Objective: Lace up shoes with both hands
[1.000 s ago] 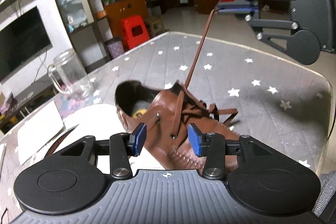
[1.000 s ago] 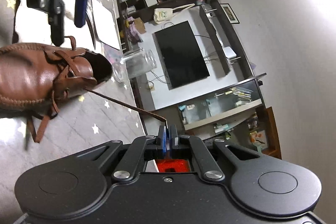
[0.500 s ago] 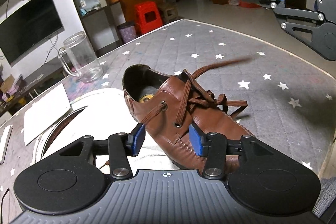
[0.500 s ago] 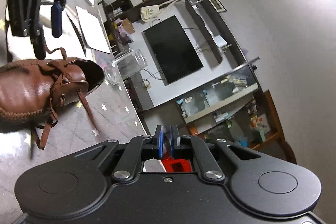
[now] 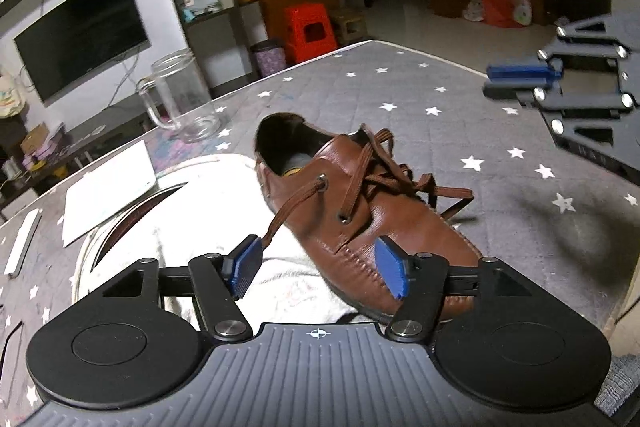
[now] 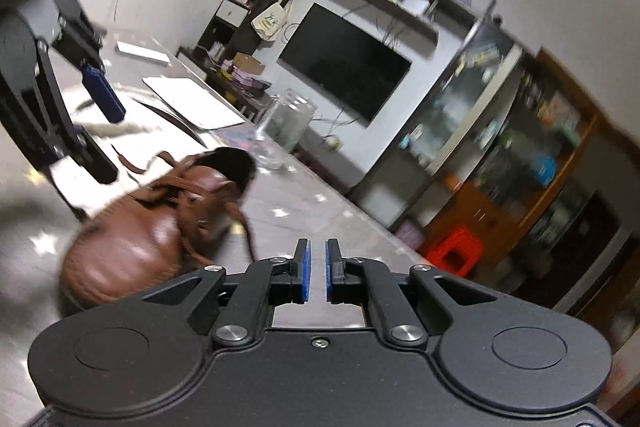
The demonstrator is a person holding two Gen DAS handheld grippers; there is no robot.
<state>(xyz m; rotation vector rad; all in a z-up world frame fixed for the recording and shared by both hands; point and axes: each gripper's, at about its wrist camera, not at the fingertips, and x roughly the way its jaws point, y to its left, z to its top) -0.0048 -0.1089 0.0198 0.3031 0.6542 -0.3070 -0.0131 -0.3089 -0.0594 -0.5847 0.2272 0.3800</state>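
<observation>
A brown leather shoe (image 5: 360, 195) lies on the grey star-patterned table (image 5: 500, 155), toe toward me. Its brown lace (image 5: 360, 171) crosses the eyelets; one end (image 5: 292, 207) runs from the near-side eyelet down toward my left blue pad (image 5: 244, 265). My left gripper (image 5: 316, 267) is open and empty just in front of the shoe. My right gripper (image 5: 516, 81) hovers at the right above the table. In the right wrist view the right gripper (image 6: 316, 275) is open by a narrow gap and empty, and the shoe (image 6: 160, 223) is blurred at its left.
A clear glass mug (image 5: 180, 99) stands behind the shoe. A white cloth (image 5: 200, 203) lies under the shoe's left side, over a round tray rim (image 5: 104, 235). A white sheet (image 5: 108, 183) lies at the left. The table's far edge (image 5: 420, 49) drops to the floor.
My right gripper let go of the lace end it held taut and has come down to the right. The lace has fallen across the shoe. My left gripper has pulled back a little.
</observation>
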